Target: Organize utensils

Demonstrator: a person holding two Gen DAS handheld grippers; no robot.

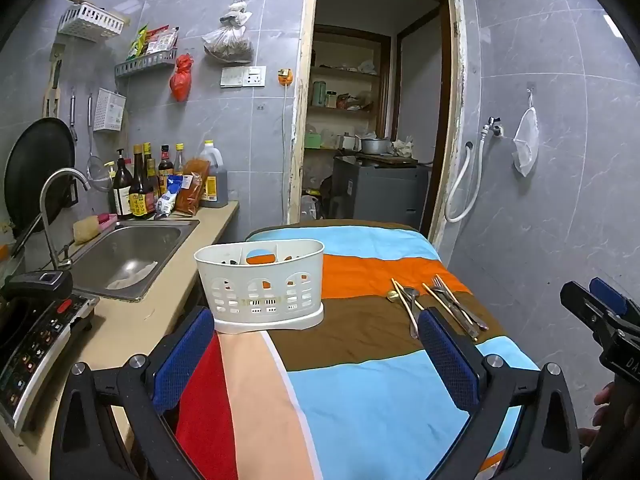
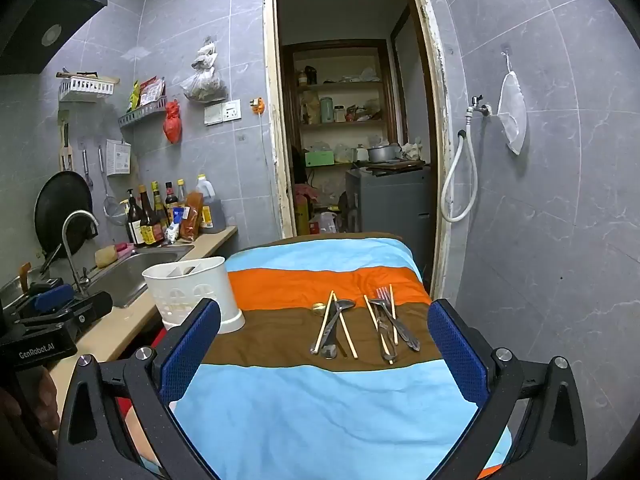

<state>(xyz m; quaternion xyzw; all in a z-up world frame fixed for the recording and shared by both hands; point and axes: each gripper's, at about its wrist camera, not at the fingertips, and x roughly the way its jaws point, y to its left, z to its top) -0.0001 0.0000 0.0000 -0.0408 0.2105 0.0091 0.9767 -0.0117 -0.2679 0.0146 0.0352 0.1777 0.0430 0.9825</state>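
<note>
Lying utensils (image 2: 360, 326): spoons, forks and chopsticks are seen in two loose clusters on the brown stripe of the striped cloth (image 2: 320, 420), toward its right side.
Left cluster (image 2: 334, 328): a gold-bowled spoon, a dark spoon and two chopsticks are crossed over one another.
Right cluster (image 2: 390, 326): forks, a spoon and two chopsticks are laid touching, handles toward the camera.
Utensil holder (image 1: 260, 288): a white plastic caddy with inner dividers is stood upright at the cloth's left edge, well apart from the utensils; nothing can be made out inside it.
Left gripper (image 1: 316, 356): jaws are held wide, nothing between the blue pads, over the cloth just before the holder.
Right gripper (image 2: 324, 356): jaws are held wide and empty, with the utensils framed beyond them.
Surroundings: a steel sink (image 1: 128, 256) and sauce bottles (image 1: 140, 188) are seen on the counter to the left.
</note>
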